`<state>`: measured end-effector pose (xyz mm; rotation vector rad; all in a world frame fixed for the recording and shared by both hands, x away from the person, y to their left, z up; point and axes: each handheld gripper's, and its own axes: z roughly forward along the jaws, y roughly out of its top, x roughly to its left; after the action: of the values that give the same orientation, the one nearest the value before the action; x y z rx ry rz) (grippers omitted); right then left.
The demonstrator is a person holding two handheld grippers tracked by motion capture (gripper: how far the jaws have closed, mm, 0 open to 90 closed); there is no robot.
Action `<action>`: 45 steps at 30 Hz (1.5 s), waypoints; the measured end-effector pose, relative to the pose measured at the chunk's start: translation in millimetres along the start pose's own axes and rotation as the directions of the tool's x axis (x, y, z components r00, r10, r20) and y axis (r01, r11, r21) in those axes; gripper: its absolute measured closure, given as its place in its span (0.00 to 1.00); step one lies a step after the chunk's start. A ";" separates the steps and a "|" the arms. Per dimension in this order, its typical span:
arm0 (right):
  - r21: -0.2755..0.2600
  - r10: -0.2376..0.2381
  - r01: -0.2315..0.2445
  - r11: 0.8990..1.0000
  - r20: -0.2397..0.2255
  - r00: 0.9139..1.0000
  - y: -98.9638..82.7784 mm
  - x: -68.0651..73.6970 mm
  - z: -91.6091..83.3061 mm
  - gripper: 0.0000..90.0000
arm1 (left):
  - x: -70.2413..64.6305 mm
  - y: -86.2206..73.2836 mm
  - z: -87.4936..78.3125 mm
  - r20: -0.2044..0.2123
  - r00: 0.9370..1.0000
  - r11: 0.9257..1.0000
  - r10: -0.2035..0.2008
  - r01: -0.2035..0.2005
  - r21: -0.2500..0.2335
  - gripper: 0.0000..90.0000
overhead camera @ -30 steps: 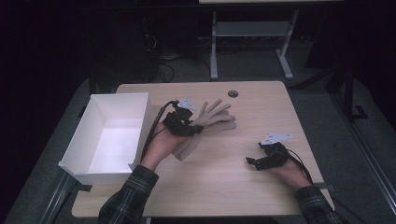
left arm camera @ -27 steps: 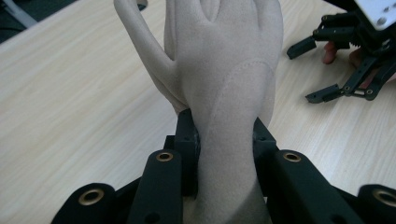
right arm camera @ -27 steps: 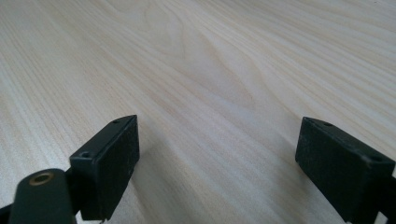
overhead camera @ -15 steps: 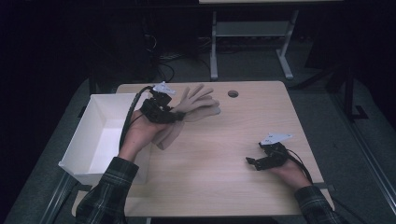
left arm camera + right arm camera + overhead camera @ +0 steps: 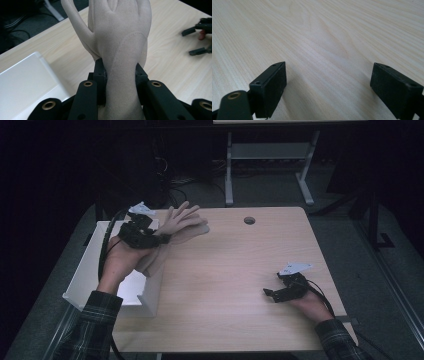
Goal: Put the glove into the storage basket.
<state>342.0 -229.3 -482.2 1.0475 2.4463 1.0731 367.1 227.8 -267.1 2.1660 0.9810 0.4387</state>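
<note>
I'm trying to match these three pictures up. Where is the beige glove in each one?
High view: the glove is upper left, held by the left gripper beside the white box.
Left gripper view: centre, its cuff pinched between the black jaws, fingers pointing up.
Right gripper view: I see bare tabletop between open jaws.
Shared landmark: the pale wooden tabletop.

no legible text, labels or numbers

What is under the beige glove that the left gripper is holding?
Below the glove lie the wooden table and the edge of the white box. Its cuff is hidden between the left gripper jaws.
</note>
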 end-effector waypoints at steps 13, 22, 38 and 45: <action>0.000 0.000 0.000 1.000 0.001 1.000 0.0 0.0 0.0 0.14 | 43.2 -54.9 -28.8 -0.122 0.984 0.991 -0.132 0.130 -0.025 0.80; 0.001 0.000 0.000 1.000 0.002 1.000 0.0 0.0 0.1 0.14 | 63.7 -94.6 -28.5 -0.181 0.960 0.977 -0.213 0.212 -0.021 0.80; 0.000 0.002 -0.002 1.000 0.003 1.000 0.1 0.1 0.2 0.14 | 84.8 -144.0 16.1 -0.226 0.931 0.950 -0.286 0.307 0.064 0.79; 0.000 0.001 -0.001 1.000 0.002 1.000 0.1 0.0 0.2 0.14 | 92.9 -148.9 34.5 -0.223 0.939 0.947 -0.262 0.295 0.130 0.78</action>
<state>342.1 -229.1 -482.3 1.0490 2.4441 1.0715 370.3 350.7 -397.0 2.1066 1.4616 0.4616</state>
